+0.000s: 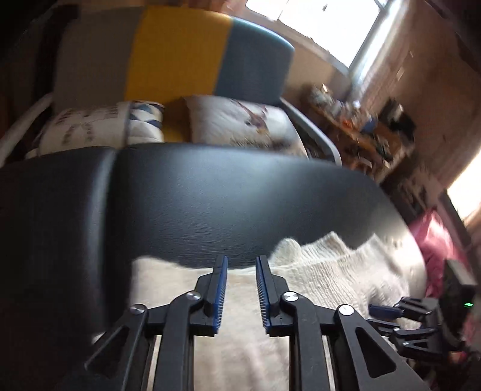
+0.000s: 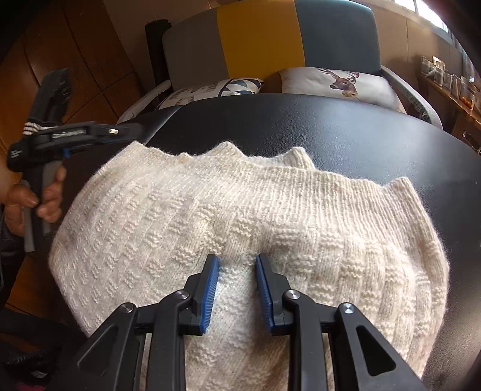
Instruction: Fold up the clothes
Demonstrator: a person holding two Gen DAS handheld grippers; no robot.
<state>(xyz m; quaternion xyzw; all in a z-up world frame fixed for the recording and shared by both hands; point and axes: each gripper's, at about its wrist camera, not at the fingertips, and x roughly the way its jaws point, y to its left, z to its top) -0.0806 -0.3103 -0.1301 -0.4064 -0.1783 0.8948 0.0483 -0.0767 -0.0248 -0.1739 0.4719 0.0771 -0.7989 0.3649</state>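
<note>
Right gripper jaws apart, nothing between them, low over the cream knit sweater. Left gripper also parted, empty, over the sweater's left edge. Sweater: chunky basket-weave knit, ribbed hem bumpy along the far side, lying flat on the black padded table, near its front edge. No legible writing anywhere. Right view only: hand on the left gripper's handle, deer cushion. Left view only: window, blurred.
</note>
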